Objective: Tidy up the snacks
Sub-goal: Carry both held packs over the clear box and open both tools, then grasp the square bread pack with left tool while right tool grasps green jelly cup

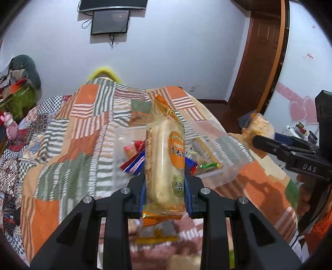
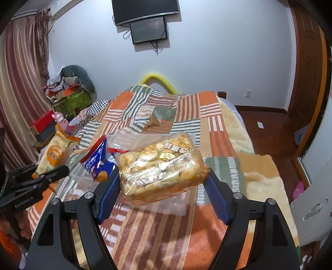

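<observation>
My left gripper (image 1: 165,187) is shut on a tall rice cracker pack (image 1: 165,157) with an orange label, held upright above the bed. Behind it lies a clear plastic box (image 1: 217,143) with several small snack packets inside. My right gripper (image 2: 164,182) is shut on a wide golden Shaqima pack (image 2: 161,168), its blue pads pressing both ends. In the right wrist view the left gripper (image 2: 45,174) shows at the far left with the cracker pack (image 2: 53,155). A blue snack bag (image 2: 97,162) sticks up from the clear box (image 2: 180,203). The right gripper (image 1: 261,143) and Shaqima pack (image 1: 259,126) show at the right of the left wrist view.
A patchwork blanket (image 1: 72,145) covers the bed. More snack packs (image 1: 182,261) lie blurred below the left gripper. Boxes and clutter (image 2: 68,97) sit left of the bed, a wooden door (image 1: 259,62) stands to the right, and screens (image 2: 145,18) hang on the far wall.
</observation>
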Action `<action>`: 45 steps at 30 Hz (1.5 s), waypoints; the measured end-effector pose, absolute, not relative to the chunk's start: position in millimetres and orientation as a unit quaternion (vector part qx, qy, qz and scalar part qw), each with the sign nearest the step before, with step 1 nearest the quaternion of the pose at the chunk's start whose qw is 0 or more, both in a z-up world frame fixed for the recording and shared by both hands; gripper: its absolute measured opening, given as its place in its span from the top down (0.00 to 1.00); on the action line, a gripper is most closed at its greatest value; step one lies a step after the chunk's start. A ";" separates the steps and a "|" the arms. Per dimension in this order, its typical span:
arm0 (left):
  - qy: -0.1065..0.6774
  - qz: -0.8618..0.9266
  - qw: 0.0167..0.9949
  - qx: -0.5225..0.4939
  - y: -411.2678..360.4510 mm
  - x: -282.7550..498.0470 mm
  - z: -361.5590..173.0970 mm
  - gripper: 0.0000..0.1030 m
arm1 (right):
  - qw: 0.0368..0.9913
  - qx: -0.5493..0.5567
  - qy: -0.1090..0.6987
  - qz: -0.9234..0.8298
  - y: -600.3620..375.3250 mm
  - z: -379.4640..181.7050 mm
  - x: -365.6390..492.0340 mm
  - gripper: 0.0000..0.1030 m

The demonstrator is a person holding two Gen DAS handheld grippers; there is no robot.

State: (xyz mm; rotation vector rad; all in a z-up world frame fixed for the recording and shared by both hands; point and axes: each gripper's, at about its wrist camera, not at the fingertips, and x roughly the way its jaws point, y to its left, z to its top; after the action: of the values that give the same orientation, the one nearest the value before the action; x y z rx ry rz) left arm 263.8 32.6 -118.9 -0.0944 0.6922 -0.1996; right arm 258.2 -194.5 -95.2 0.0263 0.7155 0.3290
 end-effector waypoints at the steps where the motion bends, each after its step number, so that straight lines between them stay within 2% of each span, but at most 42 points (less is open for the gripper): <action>1: 0.339 -0.101 0.934 -0.047 30.3 268.0 -118.5 0.72 | 0.924 0.013 0.348 0.160 -194.0 -95.6 260.8 0.27; 21: 0.360 -0.120 0.924 -0.037 -2.4 356.0 -128.9 0.71 | 0.909 -0.010 0.383 0.165 -172.1 -124.1 327.5 0.26; 31: 0.357 -0.124 0.925 -0.044 5.2 339.7 -121.2 0.66 | 0.908 -0.008 0.379 0.178 -177.6 -113.2 318.2 0.23; 37: 0.351 -0.118 0.929 -0.029 13.4 305.1 -109.7 0.58 | 0.909 -0.009 0.372 0.188 -183.4 -103.7 292.2 0.23; 41: 0.349 -0.103 0.931 -0.013 20.2 274.4 -107.4 0.44 | 0.908 -0.010 0.370 0.195 -185.6 -99.1 267.1 0.23; 45: 0.362 -0.095 0.927 -0.004 26.6 240.1 -112.9 0.38 | 0.905 -0.008 0.375 0.202 -186.4 -99.7 243.3 0.23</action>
State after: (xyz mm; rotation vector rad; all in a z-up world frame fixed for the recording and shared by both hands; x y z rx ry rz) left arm 240.1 26.6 -112.9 -0.0088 0.7420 -0.1947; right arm 243.3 -186.4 -99.7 -0.0158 0.7750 0.4177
